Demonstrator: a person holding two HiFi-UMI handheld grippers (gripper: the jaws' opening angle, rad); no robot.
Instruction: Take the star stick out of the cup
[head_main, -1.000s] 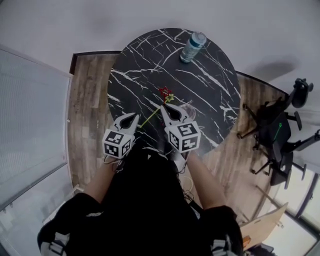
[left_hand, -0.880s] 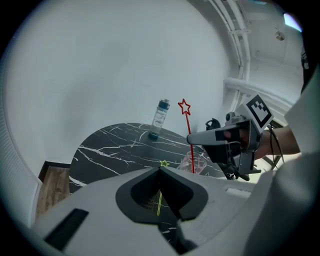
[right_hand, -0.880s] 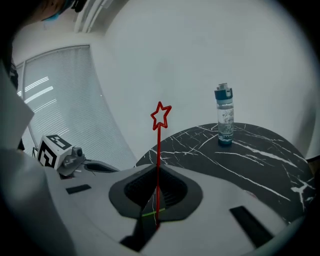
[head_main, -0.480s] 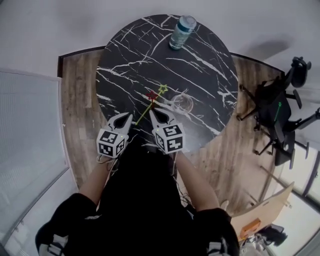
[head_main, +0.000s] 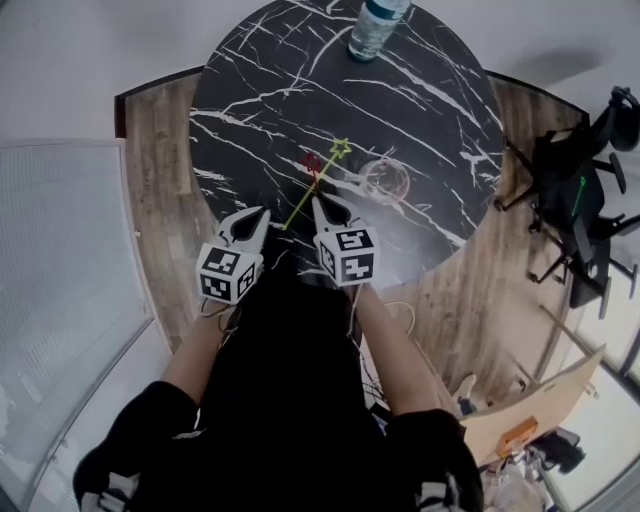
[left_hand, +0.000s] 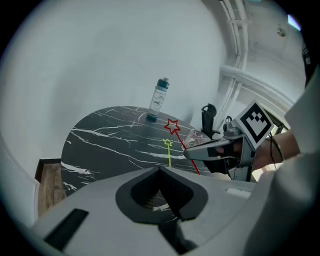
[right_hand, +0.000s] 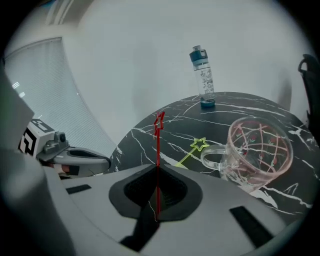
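The right gripper is clenched on the red stick, whose star stands above the jaws, outside the cup that sits to its right on the table. The left gripper is closed on nothing. A yellow stick lies on the table, its star near the cup's handle.

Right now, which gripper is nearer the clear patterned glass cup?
Right. The right gripper, holding the red star stick, is beside the cup; the left gripper is farther, beyond the right one.
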